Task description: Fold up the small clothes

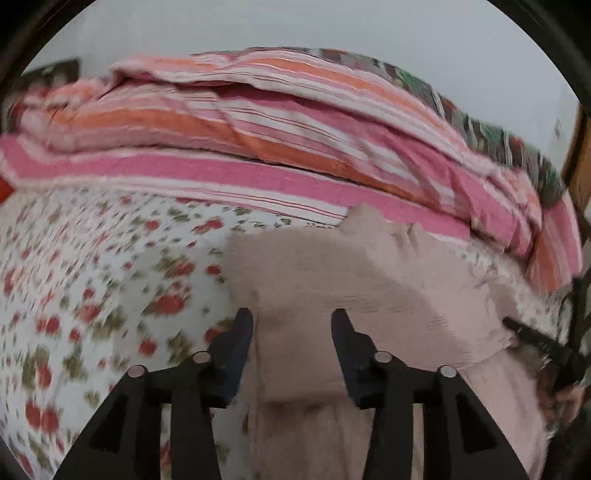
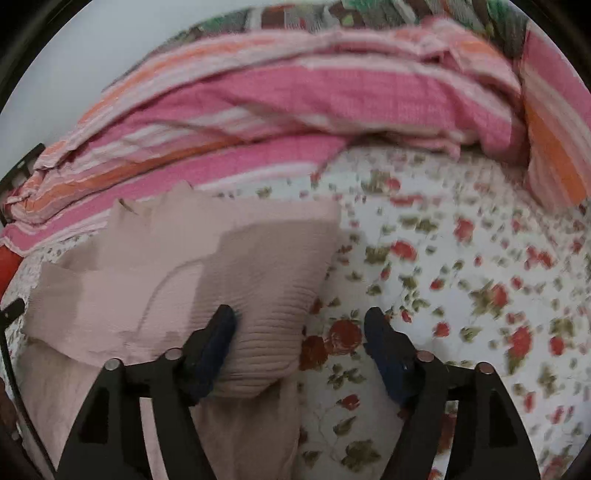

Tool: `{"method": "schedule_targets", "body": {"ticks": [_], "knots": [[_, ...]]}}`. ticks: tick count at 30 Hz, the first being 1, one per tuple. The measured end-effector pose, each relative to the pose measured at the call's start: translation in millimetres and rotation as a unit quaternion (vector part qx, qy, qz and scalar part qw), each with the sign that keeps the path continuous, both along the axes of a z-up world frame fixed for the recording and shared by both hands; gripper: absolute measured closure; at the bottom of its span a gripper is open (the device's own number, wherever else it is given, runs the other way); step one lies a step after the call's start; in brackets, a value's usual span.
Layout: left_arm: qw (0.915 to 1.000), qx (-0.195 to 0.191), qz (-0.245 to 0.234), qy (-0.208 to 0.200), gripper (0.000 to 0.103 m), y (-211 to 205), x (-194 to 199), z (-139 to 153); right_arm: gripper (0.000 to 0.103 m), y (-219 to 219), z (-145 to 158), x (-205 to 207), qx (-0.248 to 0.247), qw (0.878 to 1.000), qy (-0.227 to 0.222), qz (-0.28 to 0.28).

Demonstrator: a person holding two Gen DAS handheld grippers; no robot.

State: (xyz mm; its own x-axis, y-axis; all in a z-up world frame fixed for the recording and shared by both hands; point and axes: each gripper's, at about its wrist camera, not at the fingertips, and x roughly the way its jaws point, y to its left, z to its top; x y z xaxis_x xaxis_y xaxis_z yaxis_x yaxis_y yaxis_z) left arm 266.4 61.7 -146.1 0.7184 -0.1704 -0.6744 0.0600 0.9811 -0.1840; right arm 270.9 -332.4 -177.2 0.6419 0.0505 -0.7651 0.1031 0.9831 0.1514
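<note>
bed: floral sheet (image 2: 461,258) | striped pink-orange blanket (image 1: 258,122) | pale wall (image 1: 332,26)

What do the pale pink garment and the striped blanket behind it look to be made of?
Pale pink garment: probably a soft ribbed knit, matte; fine parallel ridges show near the right gripper. Striped blanket: seemingly woven cotton, matte, with a faint grid-like texture in the pink bands, though motion blur leaves this open.

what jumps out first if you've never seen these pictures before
The pale pink garment lies partly folded on the flowered bedsheet, right in front of both claws. Behind it a pink and orange striped blanket is heaped across the back of the bed. The left claw and the right claw both stand open, the left over the garment, the right straddling its edge.
</note>
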Motion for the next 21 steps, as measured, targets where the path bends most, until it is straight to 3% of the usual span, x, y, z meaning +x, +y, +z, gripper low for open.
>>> {"method": "schedule_targets", "body": {"ticks": [4, 9, 16, 21], "knots": [[0.9992, 0.029, 0.015, 0.024, 0.054, -6, 14, -32, 0.031, 7, 0, -4, -0.025, 1.0, -0.009, -0.001], [0.9995, -0.004, 0.018, 0.024, 0.051, 5, 13, -34, 0.031, 10, 0, -4, -0.031, 0.999, -0.011, -0.001], [0.9979, 0.053, 0.025, 0.028, 0.047, -13, 17, -34, 0.032, 14, 1, -3, -0.058, 0.998, -0.011, 0.003], [0.9984, 0.041, 0.023, 0.032, 0.045, -8, 19, -34, 0.032, 14, 1, -4, -0.059, 0.998, -0.013, 0.003]]}}
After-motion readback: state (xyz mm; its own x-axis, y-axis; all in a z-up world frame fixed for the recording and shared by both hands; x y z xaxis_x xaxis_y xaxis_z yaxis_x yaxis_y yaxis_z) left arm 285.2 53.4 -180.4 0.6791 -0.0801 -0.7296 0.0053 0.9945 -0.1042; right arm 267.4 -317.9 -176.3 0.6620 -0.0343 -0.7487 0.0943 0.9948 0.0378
